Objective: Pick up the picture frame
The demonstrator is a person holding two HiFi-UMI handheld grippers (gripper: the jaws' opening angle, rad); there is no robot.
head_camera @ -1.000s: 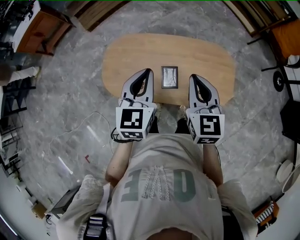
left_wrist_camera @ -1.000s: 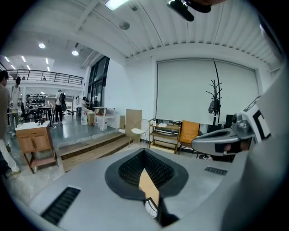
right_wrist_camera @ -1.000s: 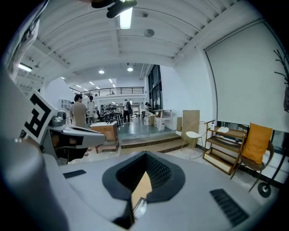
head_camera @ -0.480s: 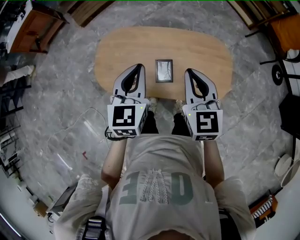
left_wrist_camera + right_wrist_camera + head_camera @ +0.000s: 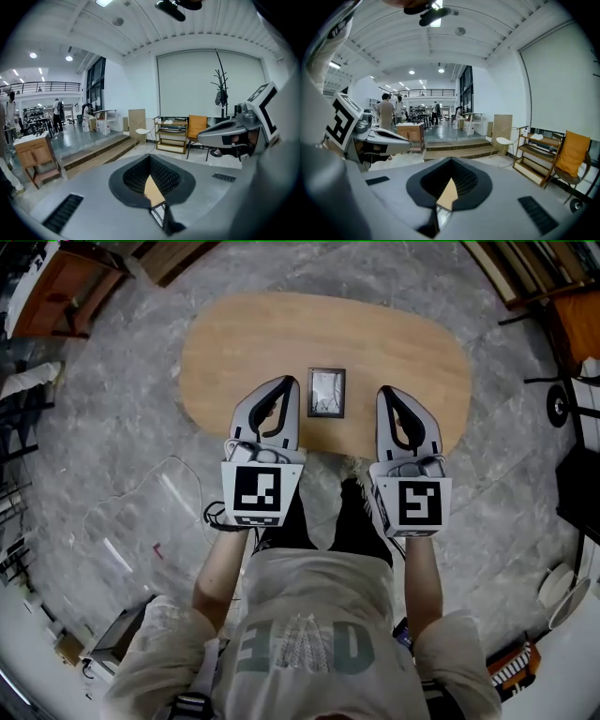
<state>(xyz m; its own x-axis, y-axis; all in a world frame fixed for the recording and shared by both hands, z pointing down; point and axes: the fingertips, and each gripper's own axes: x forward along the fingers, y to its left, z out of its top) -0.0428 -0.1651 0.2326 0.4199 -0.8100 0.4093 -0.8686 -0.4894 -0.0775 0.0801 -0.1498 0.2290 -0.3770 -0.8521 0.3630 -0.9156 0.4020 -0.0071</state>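
- Picture frame: small, dark-rimmed, lying flat on the tabletop. It sits in the gap between the two sets of fingers, level with their front ends and close to the tabletop's near edge.
- Frame vs left gripper: just to the right of those fingers, a narrow strip of bare wood between them, not touching.
- Frame vs right gripper: to the left of those fingers, with a wider gap than on the other side, also not touching.
- Left fingers: clenched tip to tip, forming a closed teardrop loop. Nothing is gripped. In the left gripper view only tan tabletop and a corner of the frame show through the loop.
- Right fingers: the same closed teardrop shape, tips together, nothing between them. In the right gripper view tabletop and a bit of the frame's glass show through the opening.
- Both grippers point away from the person and over the tabletop's near edge, roughly parallel. Contact with the wood cannot be judged.
- Marker cubes and sit at the rear of each gripper, over the grey stone floor.
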